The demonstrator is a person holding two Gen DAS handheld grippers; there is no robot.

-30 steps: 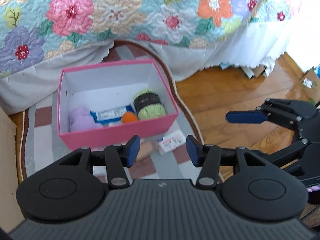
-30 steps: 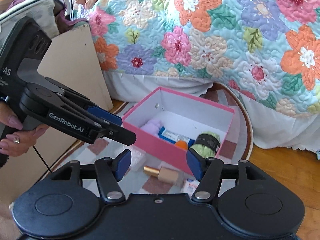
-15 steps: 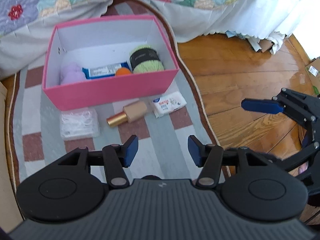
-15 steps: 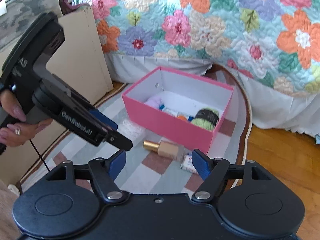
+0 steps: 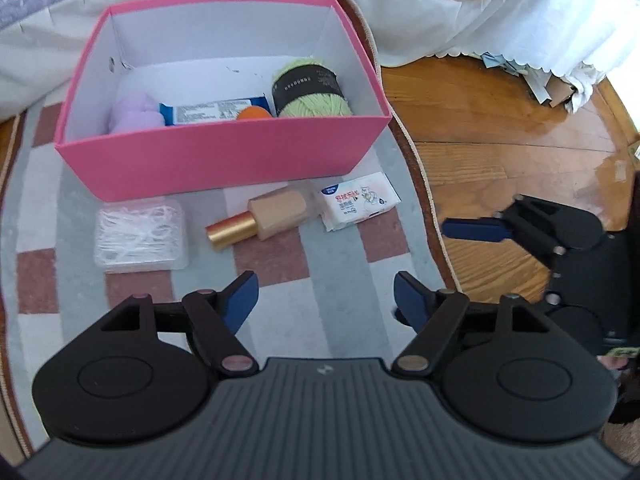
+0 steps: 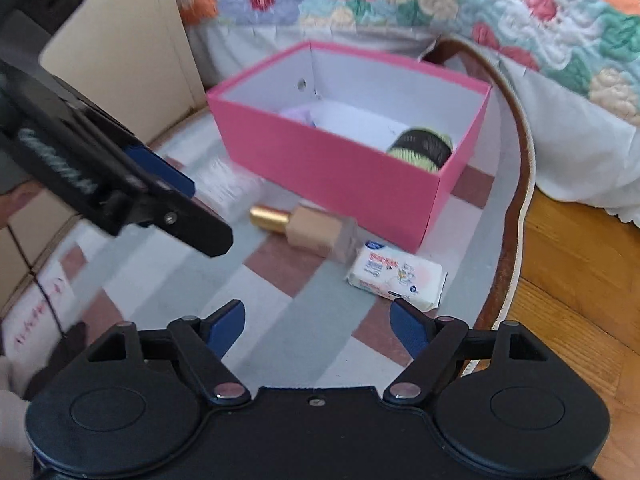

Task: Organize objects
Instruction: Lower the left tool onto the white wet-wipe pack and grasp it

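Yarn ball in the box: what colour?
Light green yarn ball with a black band, clearest in the left wrist view.

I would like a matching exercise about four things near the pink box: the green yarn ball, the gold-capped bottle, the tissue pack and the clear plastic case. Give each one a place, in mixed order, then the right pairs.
Things:
1. green yarn ball
2. gold-capped bottle
3. tissue pack
4. clear plastic case

Places:
A. on the rug, beside the box's front right corner
B. inside the pink box, at its right end
C. on the rug, below the box's front left part
D. lying on its side on the rug, between two other items

Pairs: 1-B, 2-D, 3-A, 4-C
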